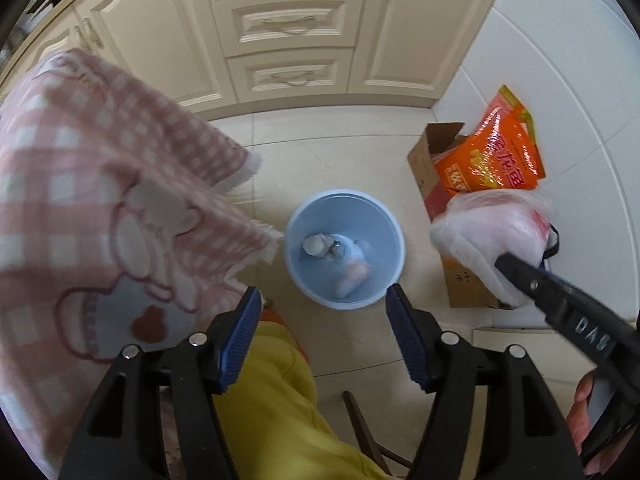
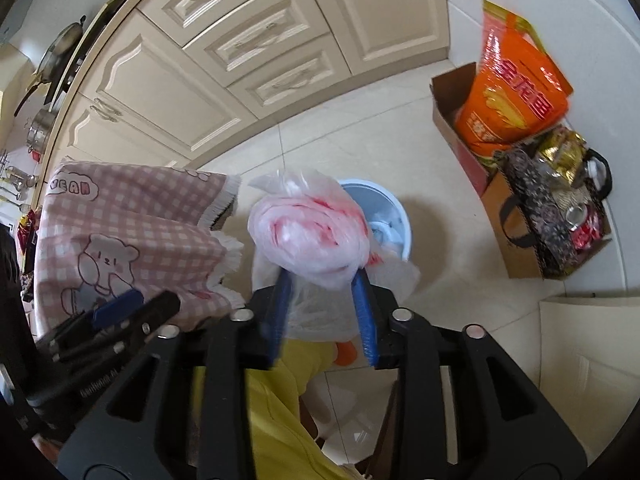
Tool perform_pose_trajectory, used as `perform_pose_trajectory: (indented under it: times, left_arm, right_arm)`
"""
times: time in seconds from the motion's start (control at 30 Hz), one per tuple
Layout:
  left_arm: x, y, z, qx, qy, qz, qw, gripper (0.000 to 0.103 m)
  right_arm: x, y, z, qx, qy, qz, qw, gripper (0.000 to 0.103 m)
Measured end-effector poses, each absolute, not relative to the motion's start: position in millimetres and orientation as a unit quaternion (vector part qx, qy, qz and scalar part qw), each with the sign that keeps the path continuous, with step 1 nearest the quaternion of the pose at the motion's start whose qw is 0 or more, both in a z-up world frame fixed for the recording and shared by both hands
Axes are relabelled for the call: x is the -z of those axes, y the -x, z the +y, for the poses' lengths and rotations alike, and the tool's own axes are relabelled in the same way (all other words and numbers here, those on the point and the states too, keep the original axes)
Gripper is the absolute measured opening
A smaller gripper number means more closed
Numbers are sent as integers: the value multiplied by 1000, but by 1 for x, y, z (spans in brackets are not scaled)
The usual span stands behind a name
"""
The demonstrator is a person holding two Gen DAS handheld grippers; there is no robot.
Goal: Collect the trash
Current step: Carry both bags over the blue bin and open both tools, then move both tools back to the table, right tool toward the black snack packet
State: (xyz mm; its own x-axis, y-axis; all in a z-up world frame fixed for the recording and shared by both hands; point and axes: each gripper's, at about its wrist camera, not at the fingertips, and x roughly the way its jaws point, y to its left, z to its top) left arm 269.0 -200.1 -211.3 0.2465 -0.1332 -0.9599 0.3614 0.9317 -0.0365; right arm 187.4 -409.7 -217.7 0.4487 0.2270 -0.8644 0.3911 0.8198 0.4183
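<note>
A light blue bin (image 1: 384, 232) stands on the tiled floor, with crumpled white trash (image 1: 318, 245) and a pinkish scrap (image 1: 352, 276) lying in it. My left gripper (image 1: 323, 292) hangs over the bin's near rim, open and empty. A crumpled white plastic bag with red print (image 2: 308, 228) sits between the tips of my right gripper (image 2: 323, 276), just above the bin (image 2: 394, 208). The blue fingers (image 2: 366, 312) stand wide beside the bag and look blurred. In the left wrist view, the same bag (image 1: 488, 232) bulges at the right gripper (image 1: 508, 264), to the right of the bin.
A pink checked cloth with a bear (image 1: 100, 200) hangs over a table edge at left. A cardboard box (image 1: 424, 160) holding an orange sack (image 1: 496, 156) stands at right, by a dark patterned bag (image 2: 548, 208). Cream cabinets (image 1: 288, 28) run behind. A person's yellow-clad leg (image 1: 272, 400) is below.
</note>
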Motion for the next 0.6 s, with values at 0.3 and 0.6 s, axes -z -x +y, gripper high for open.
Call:
perform_pose_trajectory:
  times: [0.3, 0.6]
  left_arm:
    - [203, -263, -192, 157, -97, 586, 789, 64]
    - [192, -247, -193, 167, -101, 575, 795, 64]
  right_arm:
    - [213, -187, -403, 55, -291, 518, 802, 68]
    - [210, -166, -403, 66, -297, 517, 800, 68]
